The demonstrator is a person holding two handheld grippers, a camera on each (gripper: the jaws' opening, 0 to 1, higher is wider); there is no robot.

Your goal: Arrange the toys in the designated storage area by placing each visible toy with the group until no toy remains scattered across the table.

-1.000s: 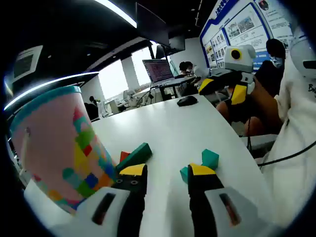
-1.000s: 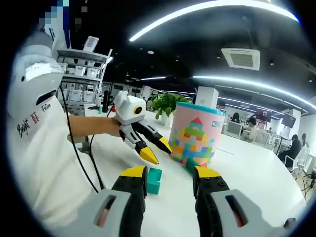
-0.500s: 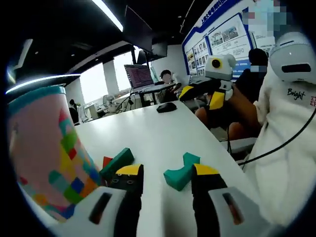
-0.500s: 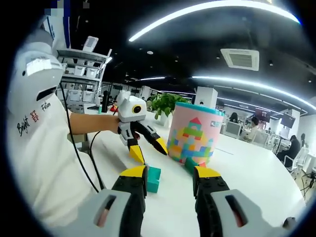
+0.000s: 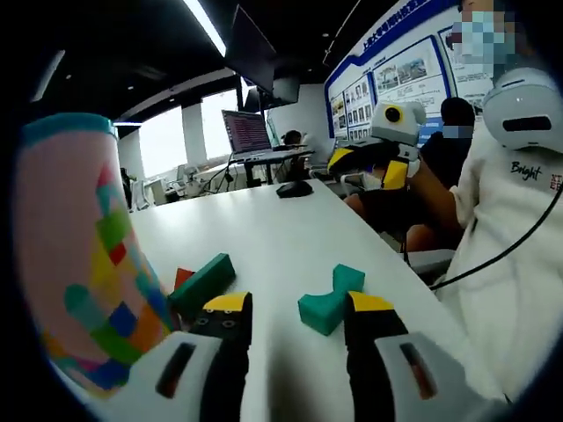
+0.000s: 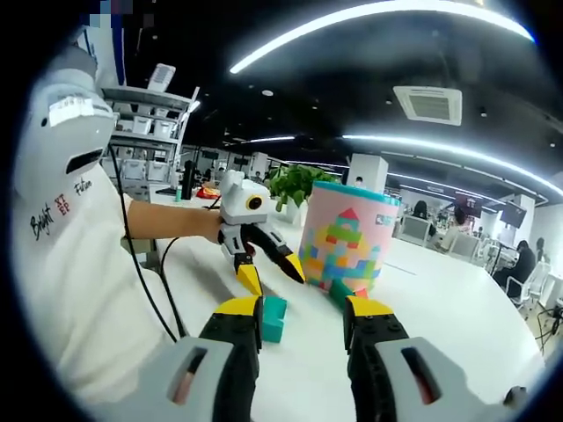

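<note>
While both grippers' jaws gape empty, the teal block (image 5: 327, 301) sits partly hidden behind the left gripper (image 5: 290, 309).

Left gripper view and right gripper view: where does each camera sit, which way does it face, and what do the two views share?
Left gripper view: rides on the left gripper, facing along the white table over the teal block; its open jaws and the person's white sleeve show.
Right gripper view: rides on the right gripper, facing the pink tub; its open jaws, sleeve and forearm show.
Shared: table, tub, teal block, each other's gripper.
</note>
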